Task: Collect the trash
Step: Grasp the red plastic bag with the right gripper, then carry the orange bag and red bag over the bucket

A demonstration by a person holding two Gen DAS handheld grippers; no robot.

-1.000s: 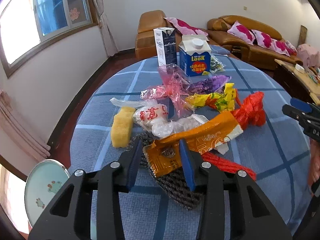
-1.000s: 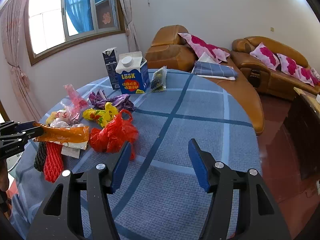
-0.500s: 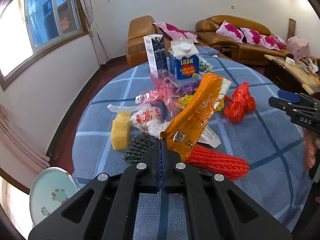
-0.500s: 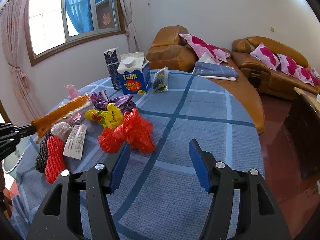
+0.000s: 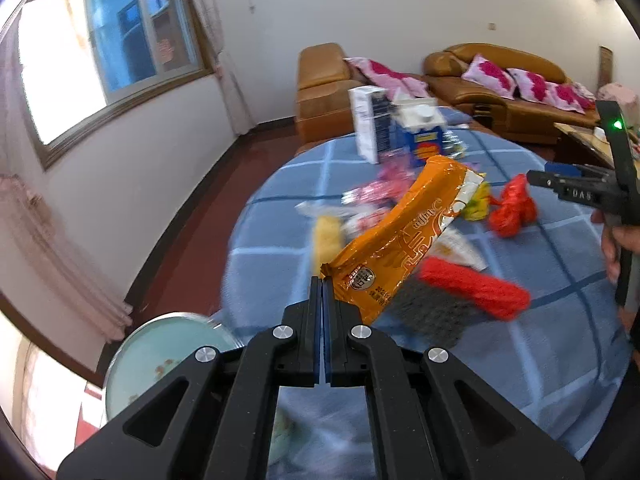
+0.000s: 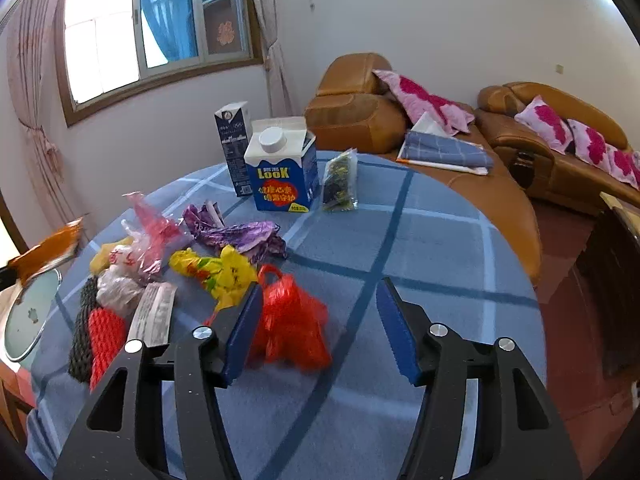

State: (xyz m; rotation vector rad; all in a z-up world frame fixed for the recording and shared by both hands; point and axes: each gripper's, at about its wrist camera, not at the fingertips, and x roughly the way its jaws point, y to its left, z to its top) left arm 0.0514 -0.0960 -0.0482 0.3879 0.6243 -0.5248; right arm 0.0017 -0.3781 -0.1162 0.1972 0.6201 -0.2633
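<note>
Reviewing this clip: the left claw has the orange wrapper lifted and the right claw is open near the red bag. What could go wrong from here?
1. The left claw pinches the orange wrapper only at one corner, so the wrapper may slip out while being carried.
2. The right claw is open with the red plastic bag beside its left finger, not centred; closing now might catch only a fold.
3. The bin lid looks closed, so a drop could miss.
</note>
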